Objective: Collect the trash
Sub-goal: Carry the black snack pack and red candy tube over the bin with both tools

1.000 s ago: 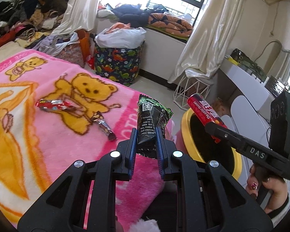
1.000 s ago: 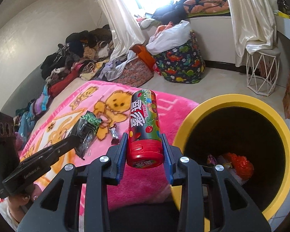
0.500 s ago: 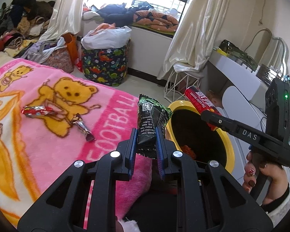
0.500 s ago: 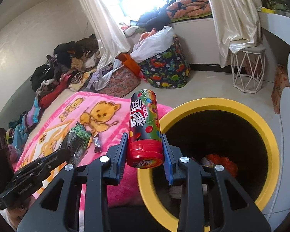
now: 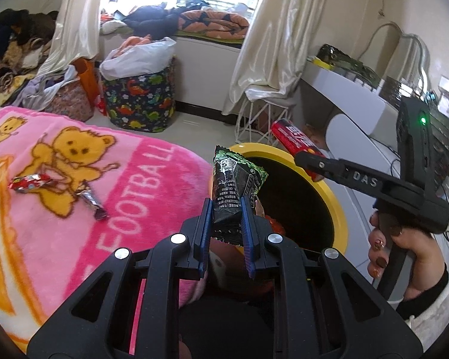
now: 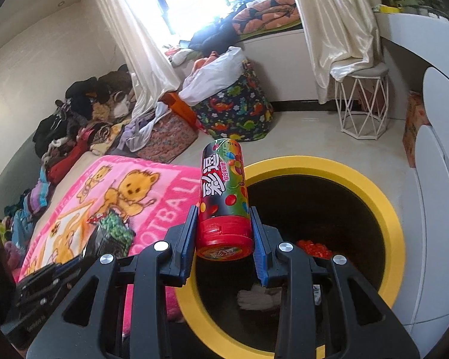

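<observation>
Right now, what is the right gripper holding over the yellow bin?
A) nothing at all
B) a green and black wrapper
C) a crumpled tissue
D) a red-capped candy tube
D: the right gripper has its blue pads pressed on both sides of the candy tube, which stands cap toward the camera above the bin; the green and black wrapper sits in the left gripper.

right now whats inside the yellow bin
Inside the yellow bin there is crumpled orange-red trash and a pale wad on the dark bottom. The right gripper and its candy tube cover the rest.
</observation>
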{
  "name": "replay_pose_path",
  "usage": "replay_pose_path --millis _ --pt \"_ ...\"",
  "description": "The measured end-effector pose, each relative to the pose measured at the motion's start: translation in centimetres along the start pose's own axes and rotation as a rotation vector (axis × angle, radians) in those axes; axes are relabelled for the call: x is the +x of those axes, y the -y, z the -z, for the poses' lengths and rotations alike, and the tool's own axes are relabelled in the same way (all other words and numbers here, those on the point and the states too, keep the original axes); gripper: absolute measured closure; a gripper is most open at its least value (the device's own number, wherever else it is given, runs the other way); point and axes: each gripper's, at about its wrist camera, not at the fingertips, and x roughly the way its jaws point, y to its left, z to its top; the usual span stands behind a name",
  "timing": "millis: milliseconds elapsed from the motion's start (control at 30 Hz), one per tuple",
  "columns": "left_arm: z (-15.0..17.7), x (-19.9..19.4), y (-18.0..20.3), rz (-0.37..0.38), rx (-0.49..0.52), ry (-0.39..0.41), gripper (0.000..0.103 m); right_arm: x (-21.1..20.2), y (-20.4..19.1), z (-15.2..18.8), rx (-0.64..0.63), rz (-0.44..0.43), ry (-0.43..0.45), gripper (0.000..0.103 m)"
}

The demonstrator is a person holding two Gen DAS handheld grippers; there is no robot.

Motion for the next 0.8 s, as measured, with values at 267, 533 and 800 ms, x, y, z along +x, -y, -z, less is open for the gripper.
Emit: replay_pose_path --millis 267,533,800 --pt "0.0 1.6 2.6 0.028 0.068 -0.014 0.09 -0.4 2.8 0.0 0.05 0.047 0.012 0.072" --pt "0.3 3.4 4.4 0.041 0.111 -0.05 0.09 -0.6 5.7 0.2 0.121 0.067 0.008 0.072" --pt "1.0 5.4 5.8 0.057 0.151 -0.09 0.09 -0.4 7.7 0.5 0.166 0.073 -0.013 0.071"
